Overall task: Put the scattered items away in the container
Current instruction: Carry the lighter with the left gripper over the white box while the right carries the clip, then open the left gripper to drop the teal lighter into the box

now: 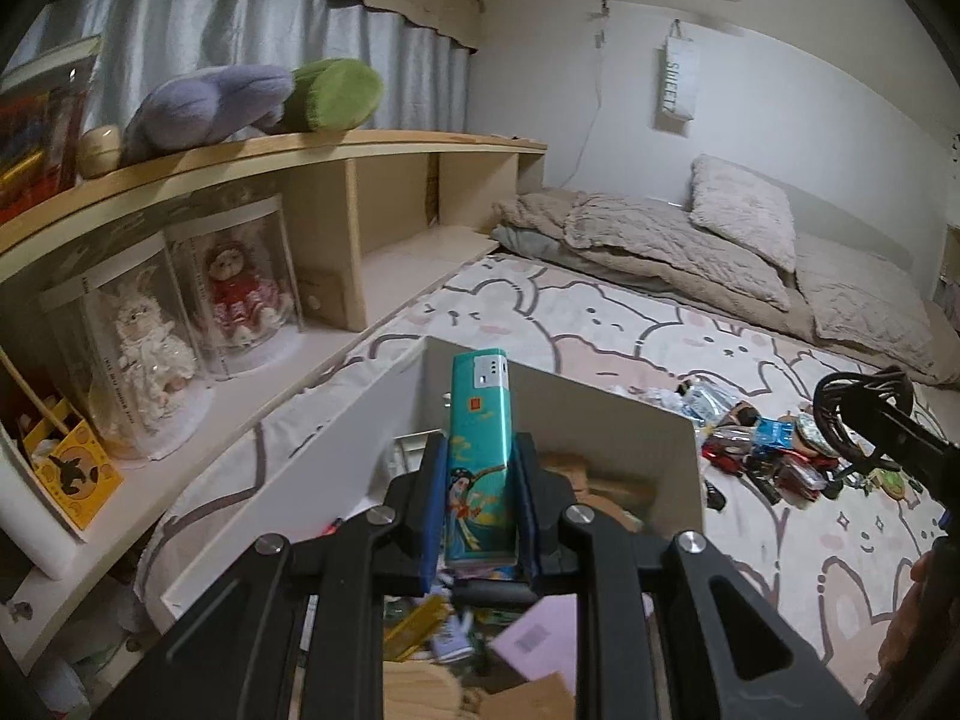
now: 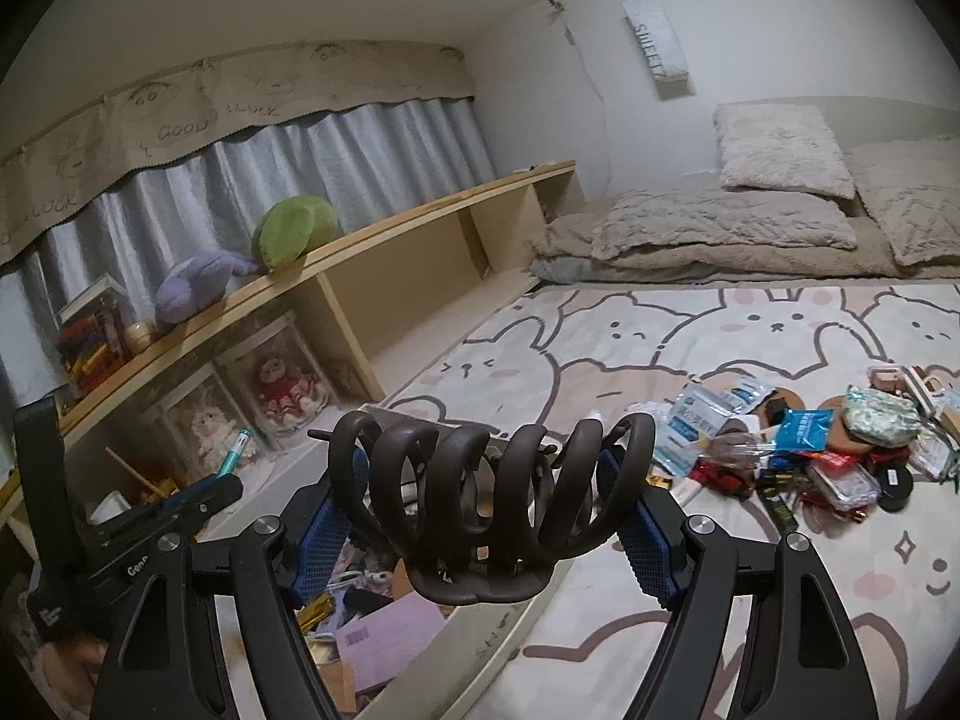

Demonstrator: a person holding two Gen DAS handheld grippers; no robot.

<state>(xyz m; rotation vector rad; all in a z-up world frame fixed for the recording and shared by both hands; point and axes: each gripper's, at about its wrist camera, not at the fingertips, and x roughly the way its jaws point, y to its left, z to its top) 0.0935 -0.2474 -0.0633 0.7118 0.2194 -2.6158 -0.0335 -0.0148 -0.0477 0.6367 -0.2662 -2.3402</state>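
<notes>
We hold the left tool clamped on a teal lighter, which stands upright between the blue pads with its metal head toward twelve o'clock. Just below and beyond it sits the white container, open at the top; a pink card and other small things lie inside it at six o'clock from the lighter.

We hold the right tool with its jaws wide, closed on a dark brown hair claw whose curved teeth point up toward twelve o'clock; the blue pads press on its two ends. This tool hangs over the near rim of the same container, and in the right wrist view the left tool shows at nine o'clock with the lighter's tip above it.

At three o'clock from the container, the scattered items lie in a heap on the bunny-print bed sheet: blue packets, red wrappers, a round black lid. At twelve o'clock lie beige pillows. At nine to ten o'clock runs a wooden shelf with dolls in clear cases beneath it and plush toys on top.
</notes>
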